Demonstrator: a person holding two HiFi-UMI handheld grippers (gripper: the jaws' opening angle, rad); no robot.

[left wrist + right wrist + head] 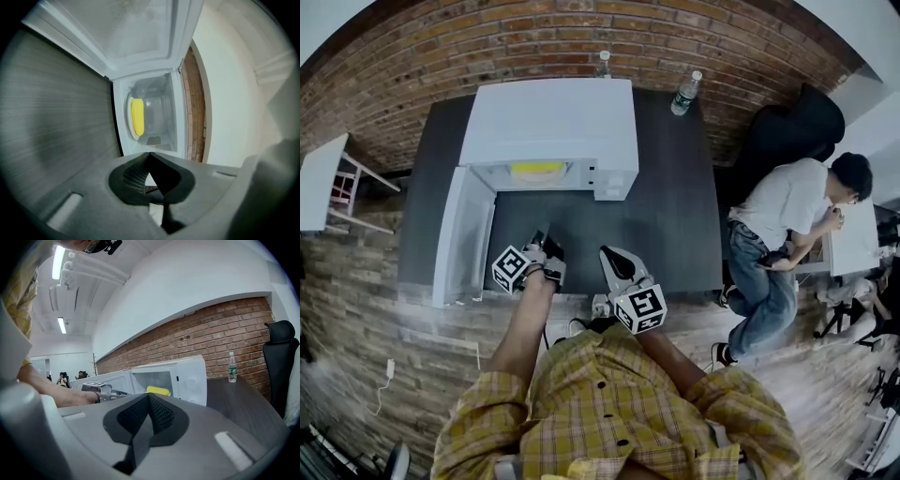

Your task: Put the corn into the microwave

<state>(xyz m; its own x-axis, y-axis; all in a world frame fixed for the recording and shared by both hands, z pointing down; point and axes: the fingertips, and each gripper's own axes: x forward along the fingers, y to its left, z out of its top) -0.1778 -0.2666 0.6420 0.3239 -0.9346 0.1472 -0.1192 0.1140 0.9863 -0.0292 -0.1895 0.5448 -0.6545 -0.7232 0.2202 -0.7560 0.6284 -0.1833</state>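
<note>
Head view shows the corn already lying inside the microwave, on the plate in its cavity, with its long axis running side to side across the opening. The microwave sits toward the back edge of the table, its door swung wide to the left. The left gripper is near the table's front edge, close to the door's free edge and facing straight into the cavity, its jaws pressed together on nothing. The right gripper, also closed and empty, is farther right. It looks as if only the door is left to shut, and the left gripper is nearer to it
</note>
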